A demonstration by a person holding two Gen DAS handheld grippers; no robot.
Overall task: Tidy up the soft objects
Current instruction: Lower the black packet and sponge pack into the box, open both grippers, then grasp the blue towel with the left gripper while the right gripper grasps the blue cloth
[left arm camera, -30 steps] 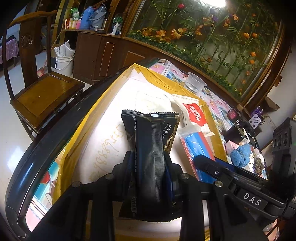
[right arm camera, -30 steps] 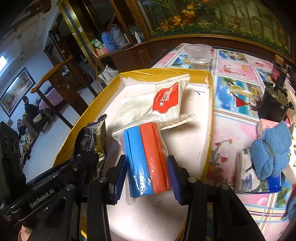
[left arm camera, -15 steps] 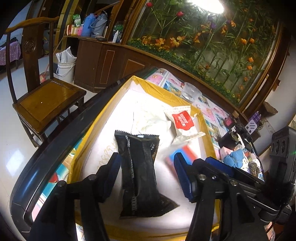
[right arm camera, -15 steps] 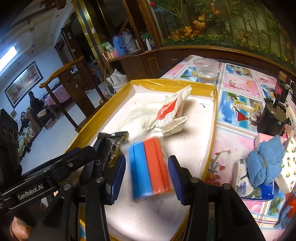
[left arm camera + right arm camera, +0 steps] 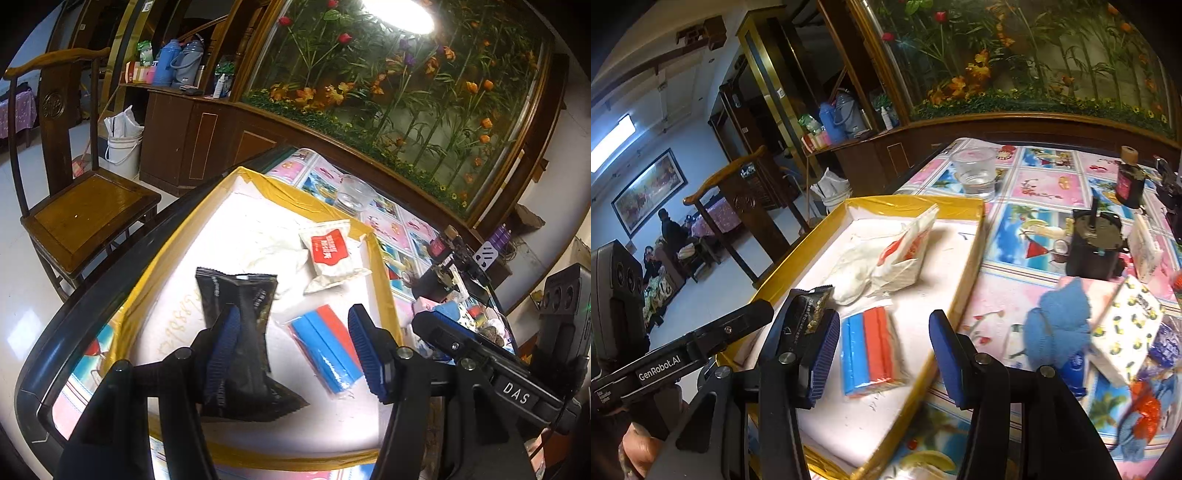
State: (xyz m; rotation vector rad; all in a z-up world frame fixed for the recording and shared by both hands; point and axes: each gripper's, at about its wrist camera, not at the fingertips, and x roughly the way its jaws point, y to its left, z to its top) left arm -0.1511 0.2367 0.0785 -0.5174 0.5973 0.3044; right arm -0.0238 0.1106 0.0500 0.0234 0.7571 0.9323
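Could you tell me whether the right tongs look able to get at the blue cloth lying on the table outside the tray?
Probably yes. The right tongs are open and empty, having just let go of the blue-and-red pack. The blue cloth lies to their right, past the tray's yellow rim, uncovered from above.
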